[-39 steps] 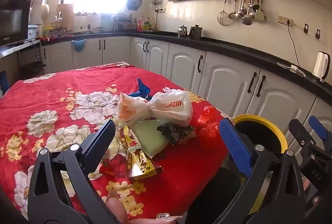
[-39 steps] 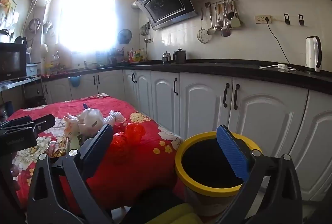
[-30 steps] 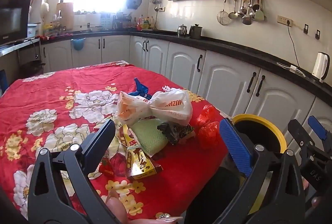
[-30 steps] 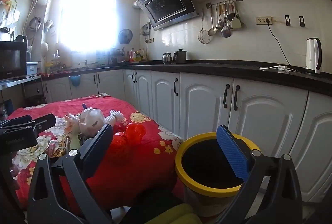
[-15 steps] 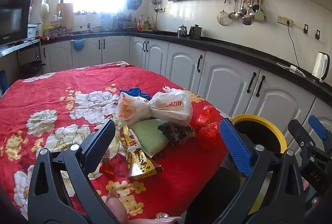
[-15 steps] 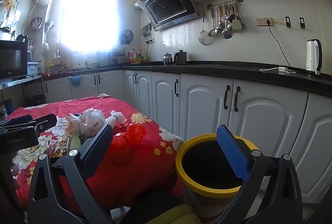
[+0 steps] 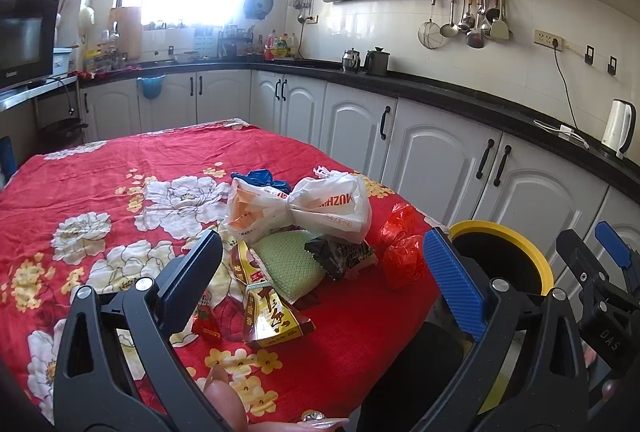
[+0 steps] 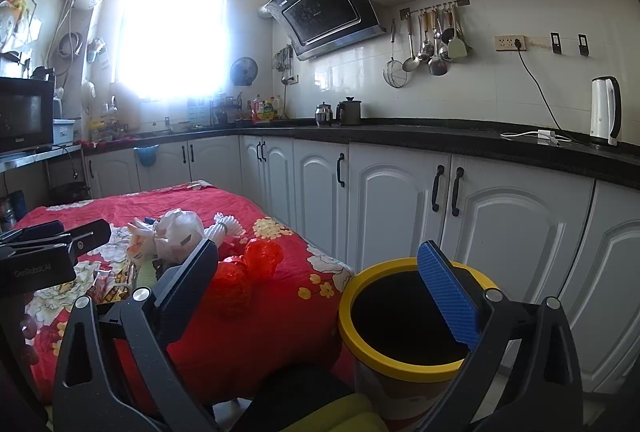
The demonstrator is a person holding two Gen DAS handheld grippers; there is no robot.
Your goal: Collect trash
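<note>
Both grippers hang in the air with nothing between their fingers. The left gripper [image 7: 320, 264] has its jaws spread wide, poised above the near edge of the bench [image 7: 120, 160], which wears a red flowered cloth. Just ahead of it, between the two fingers as I see it, lies the heap of trash: a knotted white plastic bag [image 7: 298, 208] farthest out, a scrap of blue plastic [image 7: 262, 179] behind that, a green mesh pad [image 7: 288, 264] and a dark wrapper [image 7: 342, 256] nearer in, and a yellow snack packet [image 7: 266, 308] closest to the fingertips. A crumpled red bag [image 7: 400, 248] sits to the right, at the bench's edge.

The right gripper [image 8: 318, 286] is likewise wide open and empty, held off the bench's right side. The yellow-rimmed bin [image 8: 384, 360] stands on the floor right under its blue-padded finger, mouth open, beside the white cupboards.
</note>
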